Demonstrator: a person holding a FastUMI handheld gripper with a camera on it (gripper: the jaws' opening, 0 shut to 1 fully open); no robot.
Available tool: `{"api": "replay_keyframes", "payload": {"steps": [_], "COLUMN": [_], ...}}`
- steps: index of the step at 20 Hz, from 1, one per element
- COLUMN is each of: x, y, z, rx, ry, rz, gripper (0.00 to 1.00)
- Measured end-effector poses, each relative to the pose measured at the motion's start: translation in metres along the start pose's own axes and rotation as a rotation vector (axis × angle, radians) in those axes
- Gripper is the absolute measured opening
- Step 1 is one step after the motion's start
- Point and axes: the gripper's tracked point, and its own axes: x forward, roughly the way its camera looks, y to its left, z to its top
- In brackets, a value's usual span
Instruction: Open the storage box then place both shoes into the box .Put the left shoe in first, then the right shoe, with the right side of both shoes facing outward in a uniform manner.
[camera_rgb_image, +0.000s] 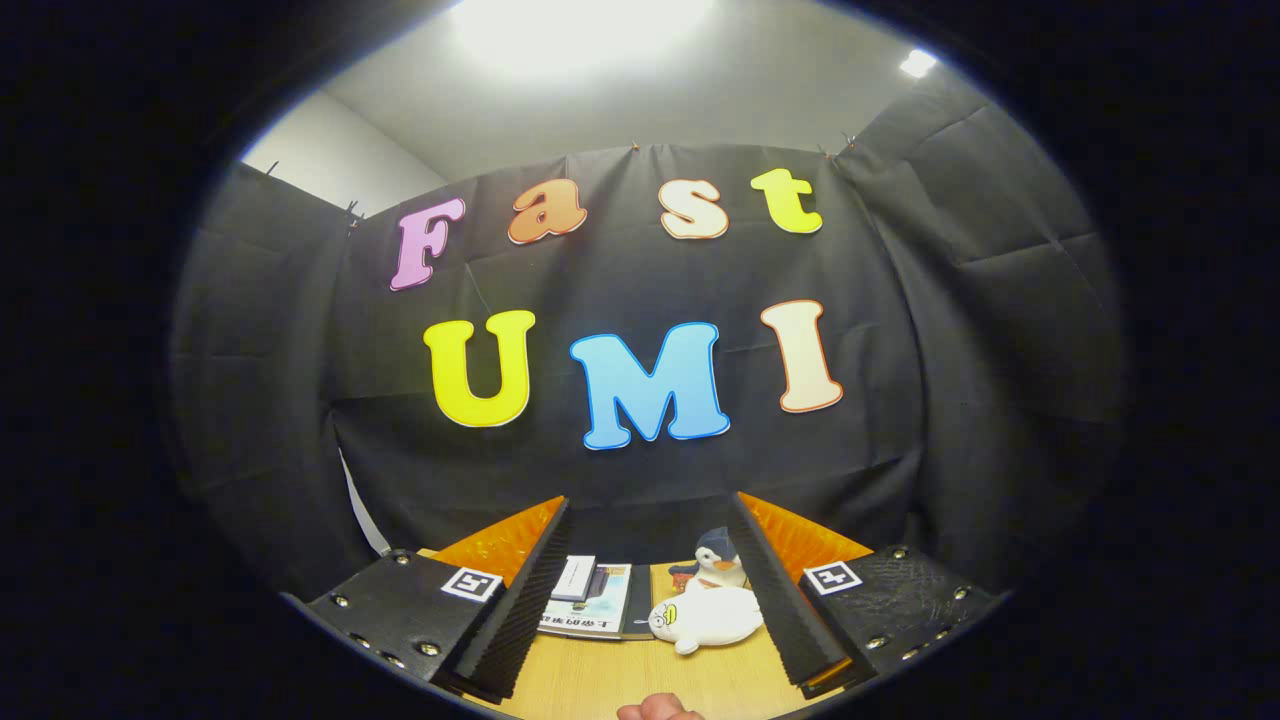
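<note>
- The gripper (645, 590), low in the middle of the frame, has its two fingers spread wide with nothing between them; it is raised and looks level at the black cloth wall (640, 470) of the booth.
- Between the fingers and beyond them, on the light wooden table top (620, 680), lie a flat printed booklet with a small white card on it (590, 600), a white plush seal toy (708, 617) lying on its side, and a small grey-and-white plush penguin (718, 560) standing just behind the seal.
- At the very bottom centre of the frame a fingertip of a person's hand (655, 709) pokes in.
- I see neither the storage box nor either shoe from this high, level angle; where they sit I cannot tell.
- The step in hand, as I judge it, is finding the box and opening it.
- To do that well: tilt the gripper down until the table comes into the middle of the frame, find the box's lid edge, and keep the fingers apart on the approach.
- Steer clear of the plush toys and the booklet.
- Grip the lid squarely, then lift it in a slow arc so the box does not slide.
</note>
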Motion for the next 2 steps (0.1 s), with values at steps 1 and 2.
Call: {"api": "replay_keyframes", "payload": {"steps": [1, 2], "x": [0.0013, 0.0014], "y": [-0.0065, -0.0129], "z": [-0.0008, -0.0012], "rx": [0.0, -0.001], "ry": [-0.002, -0.004], "rz": [0.005, 0.009], "gripper": [0.94, 0.94]}}
